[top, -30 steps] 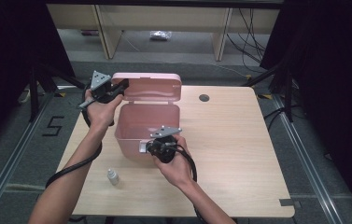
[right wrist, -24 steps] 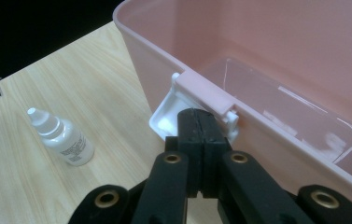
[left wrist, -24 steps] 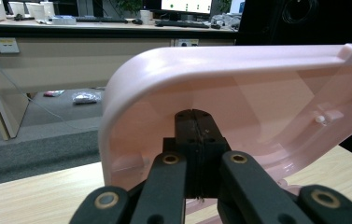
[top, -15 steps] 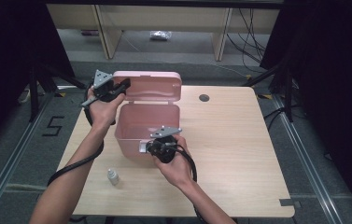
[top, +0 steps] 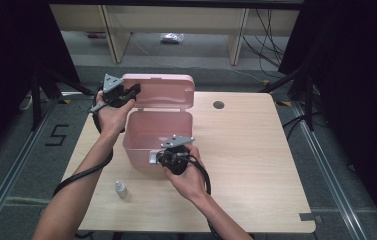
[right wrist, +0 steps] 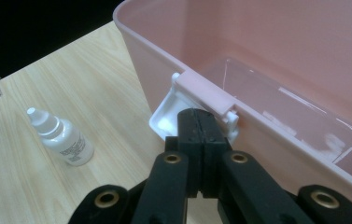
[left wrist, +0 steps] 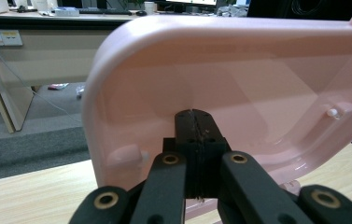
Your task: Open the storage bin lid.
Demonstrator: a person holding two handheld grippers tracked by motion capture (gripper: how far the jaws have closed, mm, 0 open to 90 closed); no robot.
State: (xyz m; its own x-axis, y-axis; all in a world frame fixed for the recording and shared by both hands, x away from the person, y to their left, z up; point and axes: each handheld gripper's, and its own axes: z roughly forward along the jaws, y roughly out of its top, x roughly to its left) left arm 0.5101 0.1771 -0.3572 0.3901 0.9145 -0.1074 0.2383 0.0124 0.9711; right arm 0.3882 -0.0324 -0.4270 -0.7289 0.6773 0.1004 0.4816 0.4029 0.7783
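A pink plastic box point(top: 140, 148) stands on the wooden table with its lid point(top: 163, 92) raised upright behind it. My left gripper point(top: 135, 90) is shut, its tips against the lid's left edge; in the left gripper view the shut jaws point(left wrist: 194, 115) rest on the lid's inner face point(left wrist: 267, 79) with nothing between them. My right gripper point(top: 160, 158) is shut at the box's front wall. In the right gripper view its tips point(right wrist: 201, 115) touch the white latch point(right wrist: 165, 119) below the box's rim point(right wrist: 211, 93). The box's inside looks empty.
A small white dropper bottle point(top: 120, 189) stands on the table left of the right hand, seen again as the bottle point(right wrist: 64, 139) in the right gripper view. A round cable hole point(top: 218, 105) lies behind the box. Bare table point(top: 256, 160) stretches to the right.
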